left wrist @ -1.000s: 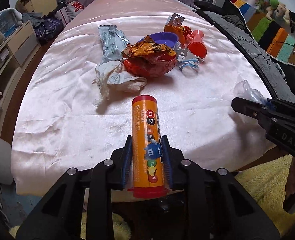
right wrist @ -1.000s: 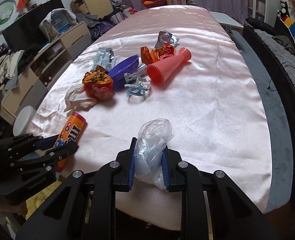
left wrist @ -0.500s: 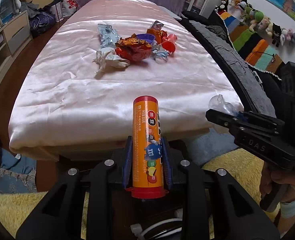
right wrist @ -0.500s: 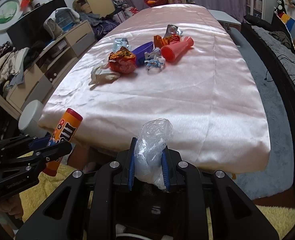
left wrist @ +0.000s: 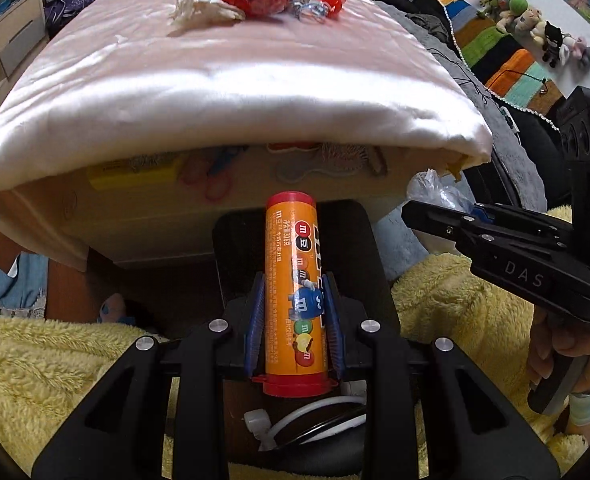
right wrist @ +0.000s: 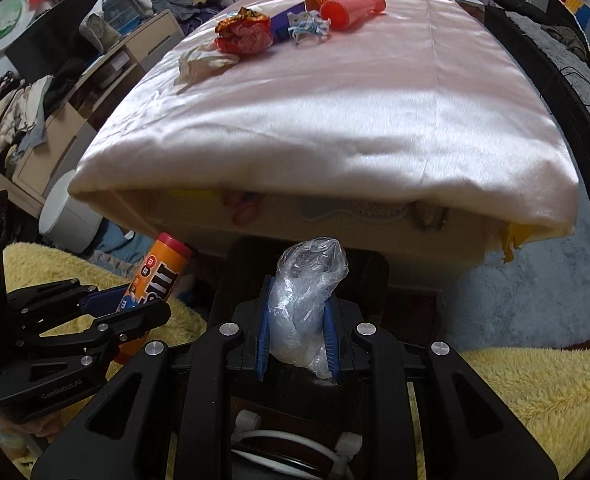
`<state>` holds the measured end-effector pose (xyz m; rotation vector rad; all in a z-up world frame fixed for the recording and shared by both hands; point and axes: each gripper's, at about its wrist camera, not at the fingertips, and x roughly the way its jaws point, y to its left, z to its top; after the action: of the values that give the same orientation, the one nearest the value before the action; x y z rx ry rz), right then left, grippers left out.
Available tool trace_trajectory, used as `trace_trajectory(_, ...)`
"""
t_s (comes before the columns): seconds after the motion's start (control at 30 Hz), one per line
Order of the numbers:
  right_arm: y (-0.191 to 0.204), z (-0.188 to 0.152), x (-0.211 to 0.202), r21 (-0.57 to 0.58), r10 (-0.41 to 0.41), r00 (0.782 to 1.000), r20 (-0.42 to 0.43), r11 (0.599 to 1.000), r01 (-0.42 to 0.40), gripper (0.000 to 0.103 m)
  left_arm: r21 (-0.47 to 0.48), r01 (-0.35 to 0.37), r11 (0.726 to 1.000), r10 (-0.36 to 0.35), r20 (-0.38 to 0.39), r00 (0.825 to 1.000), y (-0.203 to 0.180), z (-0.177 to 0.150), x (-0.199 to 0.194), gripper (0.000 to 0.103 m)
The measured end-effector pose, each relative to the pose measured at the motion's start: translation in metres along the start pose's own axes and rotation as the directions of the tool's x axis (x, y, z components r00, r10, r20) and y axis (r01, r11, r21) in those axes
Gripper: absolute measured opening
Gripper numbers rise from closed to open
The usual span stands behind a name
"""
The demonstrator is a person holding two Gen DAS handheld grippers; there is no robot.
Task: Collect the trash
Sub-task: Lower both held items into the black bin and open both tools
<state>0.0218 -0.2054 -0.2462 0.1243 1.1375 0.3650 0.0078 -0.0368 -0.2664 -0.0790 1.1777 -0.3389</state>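
Hard to make out: the dark bin (left wrist: 295,240) below both tongs, mostly hidden behind the held things, contents unseen. Under the pink cloth (left wrist: 231,92) of the tabletop, only blurred coloured shapes on the pale front panel.

Left tongs (left wrist: 294,322) narrowed on an orange candy tube (left wrist: 295,292), blue pads pressed to both its sides, red cap pointing away from the camera (bottom cap at the tongs' base). Right tongs (right wrist: 298,334) nearly closed, clamped on a crumpled clear plastic bag (right wrist: 305,300) bulging out above the pads. Both hanging over the yellow fluffy rug (right wrist: 535,392), just off the tabletop's near edge.

Far back on the cloth, a cluster of trash: white crumpled wrapper (right wrist: 207,60), red-orange foil wrapper (right wrist: 243,34), red plastic cone (right wrist: 351,8), purple bowl (right wrist: 285,24) partly covered by the wrappers.
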Motion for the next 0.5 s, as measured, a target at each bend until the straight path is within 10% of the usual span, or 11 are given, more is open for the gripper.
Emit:
trace_trajectory(0.37,-0.001,-0.002,0.014,0.035,0.012,0.999,-0.047,0.999,-0.011,0.029,0.022,0.008,1.000,-0.007,-0.034,0.999,-0.005,0.000,0.014,0.027)
trace_trajectory(0.5,-0.003,0.000,0.013,0.053,0.010,0.999,-0.037,0.999,-0.008,0.062,0.018,0.004,1.000,-0.004,-0.040,0.999,-0.003,0.000,0.015,0.043)
